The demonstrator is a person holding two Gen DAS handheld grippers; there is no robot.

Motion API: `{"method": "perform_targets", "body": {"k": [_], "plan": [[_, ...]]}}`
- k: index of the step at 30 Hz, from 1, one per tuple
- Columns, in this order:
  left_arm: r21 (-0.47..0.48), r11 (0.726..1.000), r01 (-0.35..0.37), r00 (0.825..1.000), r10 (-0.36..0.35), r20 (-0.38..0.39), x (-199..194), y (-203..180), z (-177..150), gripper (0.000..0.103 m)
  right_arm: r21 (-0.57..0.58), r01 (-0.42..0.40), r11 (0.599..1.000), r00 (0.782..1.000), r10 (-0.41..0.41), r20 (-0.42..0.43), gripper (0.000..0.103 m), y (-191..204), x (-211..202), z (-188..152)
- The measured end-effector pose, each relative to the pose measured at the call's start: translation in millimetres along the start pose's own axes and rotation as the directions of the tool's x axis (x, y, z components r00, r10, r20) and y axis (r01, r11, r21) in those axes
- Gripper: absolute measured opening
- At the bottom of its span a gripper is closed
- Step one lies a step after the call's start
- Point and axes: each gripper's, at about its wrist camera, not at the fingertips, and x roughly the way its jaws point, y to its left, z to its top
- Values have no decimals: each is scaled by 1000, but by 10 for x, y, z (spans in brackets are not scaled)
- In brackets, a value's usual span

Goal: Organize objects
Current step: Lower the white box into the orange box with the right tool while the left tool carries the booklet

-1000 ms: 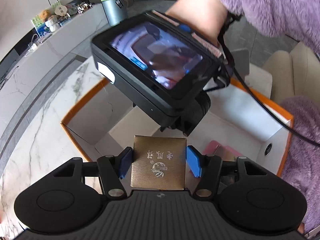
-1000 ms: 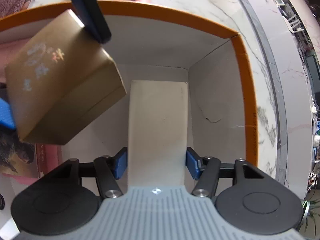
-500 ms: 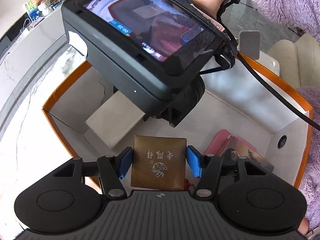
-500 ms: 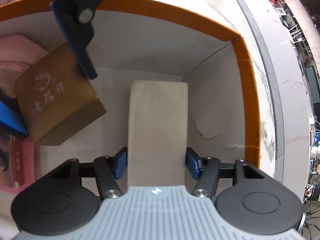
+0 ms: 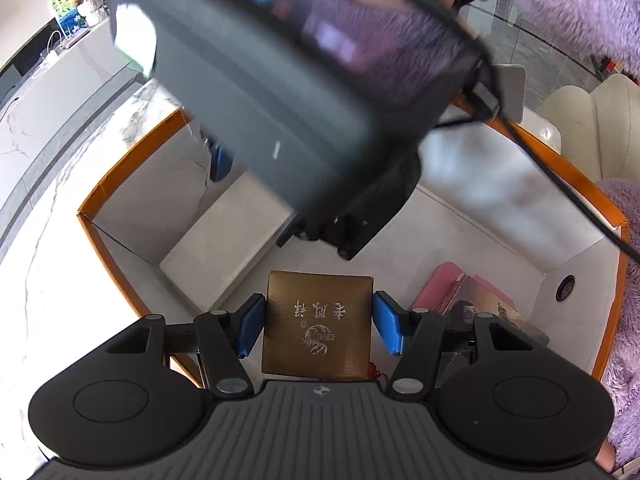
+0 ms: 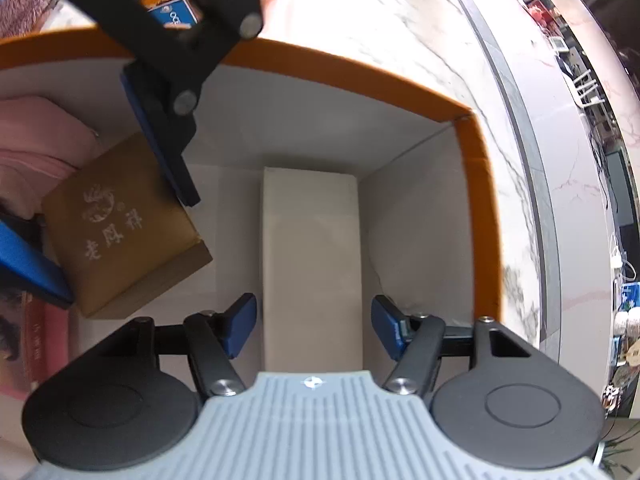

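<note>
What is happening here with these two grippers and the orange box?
A person is packing small boxes into an orange box with a white inside. The left gripper holds a gold box low inside it, next to a pink pouch. The right gripper has its fingers open on both sides of a long white box, which lies on the bottom against the far wall. It seems that the white box is placed and the gold box is next.

Bright daylight washes out the white marble worktop [image 6: 384, 12] to glare near its far edge. Fisheye bending curves every border. The dark grey screen-backed device [image 5: 280, 92] overhead is motion-blurred; the orange-rimmed white cardboard box [image 5: 132, 168] interior shows soft shadows.
</note>
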Motion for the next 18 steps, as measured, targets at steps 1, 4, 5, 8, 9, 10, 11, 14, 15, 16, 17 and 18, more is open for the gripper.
{"method": "perform_targets", "body": {"k": [1,4,5,8,9,10,11,14,15,16,17,18], "plan": [[5,1000,6,1000,-6,3,-4,-7,5,68,7,-2,1000,1000,2,-3,66,-2,-35,-21],[18,999,45,999,-46,15,-14,-39,38,68,37,-3,999,1000,3,-11,66,2,-160,-107],[32,998,46,999,-47,17,-12,-64,57,68,47,-5,999,1000,5,-12,66,9,-200,-135],[100,994,48,999,-48,-6,33,-156,122,68,69,-12,998,1000,13,-11,66,60,-321,-217],[129,990,55,998,-53,-21,50,-182,140,68,71,-15,997,1000,16,-12,66,87,-356,-240],[153,987,57,998,-52,-32,62,-200,155,68,69,-18,997,1000,19,-12,65,122,-392,-263],[174,983,54,998,-47,-48,75,-213,172,68,65,-17,998,1000,18,-14,65,158,-421,-282],[219,975,34,997,-17,-77,92,-234,208,68,59,-22,998,1000,23,-15,64,259,-504,-335],[222,975,28,997,-12,-73,76,-239,222,68,61,-29,998,999,30,-13,62,284,-535,-352],[220,975,32,998,-18,-66,53,-244,236,68,68,-42,997,999,43,-11,60,300,-572,-369],[210,977,43,998,-32,-54,17,-253,256,68,82,-62,995,998,63,-4,59,311,-627,-390],[201,978,53,998,-46,-37,-20,-268,273,68,96,-82,992,997,82,4,59,318,-683,-409]]}}
